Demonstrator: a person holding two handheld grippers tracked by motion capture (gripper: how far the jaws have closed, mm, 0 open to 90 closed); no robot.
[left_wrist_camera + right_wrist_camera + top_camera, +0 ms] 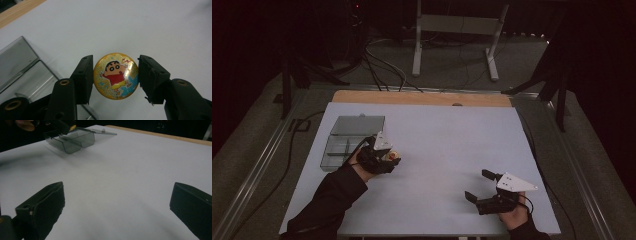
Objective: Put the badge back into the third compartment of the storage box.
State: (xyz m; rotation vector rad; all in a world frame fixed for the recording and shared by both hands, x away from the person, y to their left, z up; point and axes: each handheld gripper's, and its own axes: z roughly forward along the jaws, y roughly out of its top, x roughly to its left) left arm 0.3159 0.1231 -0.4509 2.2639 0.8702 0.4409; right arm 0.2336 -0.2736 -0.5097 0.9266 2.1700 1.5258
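Note:
A round yellow glitter badge (116, 76) with a cartoon boy in a red shirt sits squeezed between both jaws of my left gripper (115, 77), held a little above the white table. From above, that left gripper (387, 159) with the badge (390, 156) hangs just right of a smoky clear plastic box (343, 145). My right gripper (479, 186) rests low near the table's front right, its jaws spread wide with nothing between them; its black pads (47, 205) frame bare tabletop.
The clear box has compartments and its lid (357, 125) lies open behind it; the box (70, 141) shows far off in the right gripper view. The white table (447, 130) has a wooden strip (422, 98) at its far edge. Cables and a metal stand lie on the floor beyond.

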